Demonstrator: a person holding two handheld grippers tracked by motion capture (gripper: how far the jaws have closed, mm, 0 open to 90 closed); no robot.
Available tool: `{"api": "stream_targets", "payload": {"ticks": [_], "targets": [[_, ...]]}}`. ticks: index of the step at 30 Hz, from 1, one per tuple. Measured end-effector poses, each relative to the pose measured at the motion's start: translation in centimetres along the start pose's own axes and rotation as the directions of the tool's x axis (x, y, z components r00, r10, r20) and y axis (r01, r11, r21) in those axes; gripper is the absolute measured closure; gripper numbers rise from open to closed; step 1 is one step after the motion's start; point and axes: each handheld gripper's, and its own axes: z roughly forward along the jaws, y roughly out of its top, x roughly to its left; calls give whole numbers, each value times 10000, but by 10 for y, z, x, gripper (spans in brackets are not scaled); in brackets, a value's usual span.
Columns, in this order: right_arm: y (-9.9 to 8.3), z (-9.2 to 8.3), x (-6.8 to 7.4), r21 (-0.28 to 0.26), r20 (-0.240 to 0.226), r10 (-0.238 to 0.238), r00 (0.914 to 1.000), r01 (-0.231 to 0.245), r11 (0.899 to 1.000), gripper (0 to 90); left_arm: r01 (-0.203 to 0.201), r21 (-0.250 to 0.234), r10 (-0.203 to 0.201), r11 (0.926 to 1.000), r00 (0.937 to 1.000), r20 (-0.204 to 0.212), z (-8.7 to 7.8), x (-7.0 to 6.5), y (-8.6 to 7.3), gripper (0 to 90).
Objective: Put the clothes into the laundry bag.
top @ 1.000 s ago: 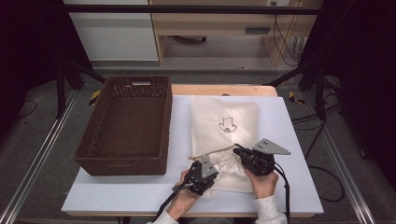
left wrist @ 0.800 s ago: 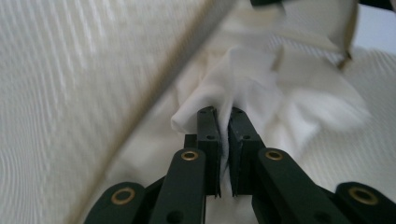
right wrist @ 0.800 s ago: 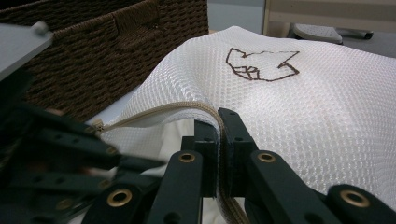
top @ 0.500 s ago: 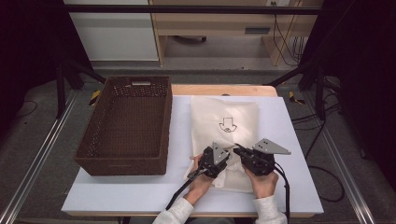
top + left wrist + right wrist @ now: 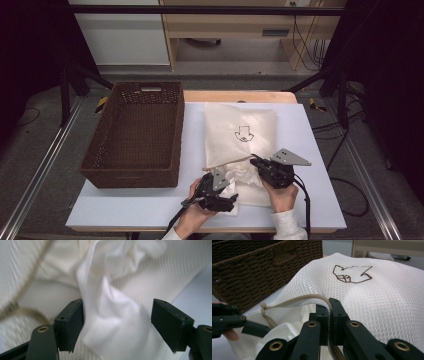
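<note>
My right gripper (image 5: 329, 315) has its fingers (image 5: 338, 315) pressed together on the zippered edge of the mesh bag (image 5: 372, 297), lifting that edge so the mouth gapes toward the near side of the worktop (image 5: 310, 130). My left gripper (image 5: 117, 322) has just been opening: its fingers (image 5: 71, 322) stand wide apart, with a bunched fold of white cloth (image 5: 112, 322) lying loose between them. The cloth brushes the left-hand finger in the left gripper view, while the other finger stands clear of it, so nothing is clamped.

In the high view the left gripper (image 5: 216, 192) sits at the near edge of the worktop, and the right gripper (image 5: 270, 172) is just beside it, at the bag's open end. The white cloth (image 5: 241, 175) spills from the mouth of the mesh bag (image 5: 240, 130) between the two grippers. The bag lies flat across the middle of the worktop, its brown printed emblem (image 5: 244, 135) facing up. A brown woven basket (image 5: 135, 135) stands just beside the bag on my left.
</note>
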Motion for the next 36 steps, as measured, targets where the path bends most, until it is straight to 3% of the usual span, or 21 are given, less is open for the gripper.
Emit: {"api": "stream_targets", "payload": {"ticks": [2, 4, 6, 8, 9, 20, 22, 24, 28, 30, 33, 36], "targets": [[0, 0, -1, -2, 1, 33, 10000, -33, 10000, 867, 24, 344, -26, 9994, 10000, 69, 3, -2, -7, 298], [0, 0, 0, 12, 4, -17, 10000, 17, 10000, 867, -39, 51, 38, 10000, 9998, 199, 3, -4, -10, 419], [0, 0, 0, -21, 4, -37, 10000, 37, 10000, 867, -20, 5, 20, 10000, 9991, 433, 2, -5, -7, 662], [0, 0, 0, -7, 4, 9, 10000, -9, 10000, 867, -188, 34, 186, 9998, 9990, 411, 3, -6, -3, 827], [0, 0, 0, -17, -3, 8, 10000, -8, 10000, 867, -109, 7, 109, 9999, 9987, 502, 4, -6, 0, 848], [0, 0, -1, -80, -6, 55, 10000, -55, 10000, 867, -29, -1083, -8, 9941, 9994, -343, 55, 4, 44, 858], [1, -1, -1, -124, -6, 36, 10000, -36, 9999, 868, -98, -1384, 9, 9903, 9979, -643, 64, 5, 47, 856], [1, -2, -2, -172, 16, 128, 9999, -128, 9998, 867, 24, -1372, -136, 9905, 9966, -807, 71, 7, 47, 850], [1, -2, -3, -139, 30, 107, 9999, -107, 9998, 868, 137, -1286, -224, 9916, 9975, -668, 69, 8, 46, 815], [0, -2, -2, -96, 27, 62, 10000, -61, 9999, 868, 88, -1130, -152, 9936, 9983, -557, 63, 5, 45, 723], [0, -1, -3, -78, 9, 127, 9999, -127, 9999, 867, -130, -985, 100, 9951, 9995, -305, 44, -1, 41, 527], [0, -2, -3, -74, 30, 107, 9999, -107, 9999, 867, -615, -1185, 561, 9910, 9972, -490, 17, -1, 37, 449]]}}
